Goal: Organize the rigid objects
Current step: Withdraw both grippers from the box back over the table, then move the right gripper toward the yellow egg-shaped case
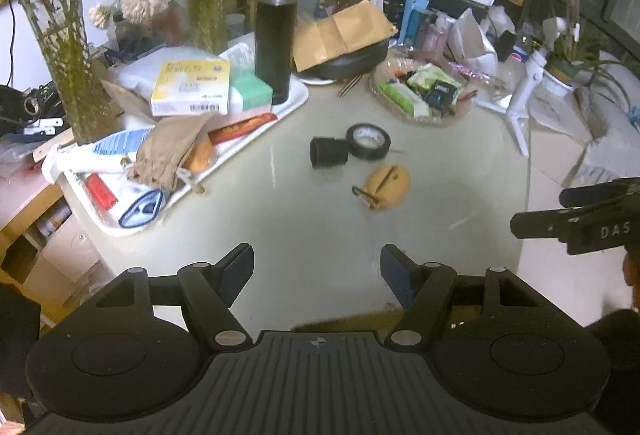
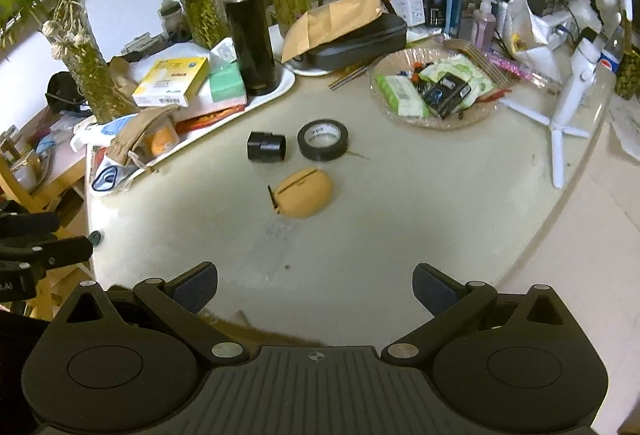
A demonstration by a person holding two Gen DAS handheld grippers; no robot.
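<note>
Both grippers are hovering low over the near edge of the pale glossy round table [image 2: 400, 219]. Left gripper [image 1: 317, 271] is sitting with its blue-padded fingers [image 1: 239, 267] spread wide, nothing between them. Right gripper [image 2: 315, 289] is likewise gaping, fingers [image 2: 434, 289] apart and gripping nothing; its side is also showing at the right edge of the left wrist view [image 1: 576, 221].

Three loose items are lying mid-table, well apart from both grippers. Short black plastic cylinder tube [image 2: 267, 147] is lying on its side, just beside the black electrical tape roll [image 2: 322, 139], which is lying flat; in the left wrist view the tube [image 1: 329, 152] looks to be touching the roll [image 1: 368, 141]. Tan egg-shaped pouch with a slit and a dark clip [image 2: 306, 192] is resting nearer the cameras, just in front of those two.

White oblong tray [image 2: 280, 85] is sitting at the left of the table, crowded: tall black thermos bottle [image 2: 249, 31] standing upright at its far end, yellow-and-white cardboard box [image 2: 171, 82] stacked beside a green box [image 2: 227, 81], brown cloth drawstring bag [image 2: 138, 137] slumping at the near end. Clear glass dish of packets [image 2: 436, 91] is sitting far right, white mini tripod [image 2: 568, 107] beyond it. Glass vases of green stems [image 2: 202, 7] are standing behind the tray.
</note>
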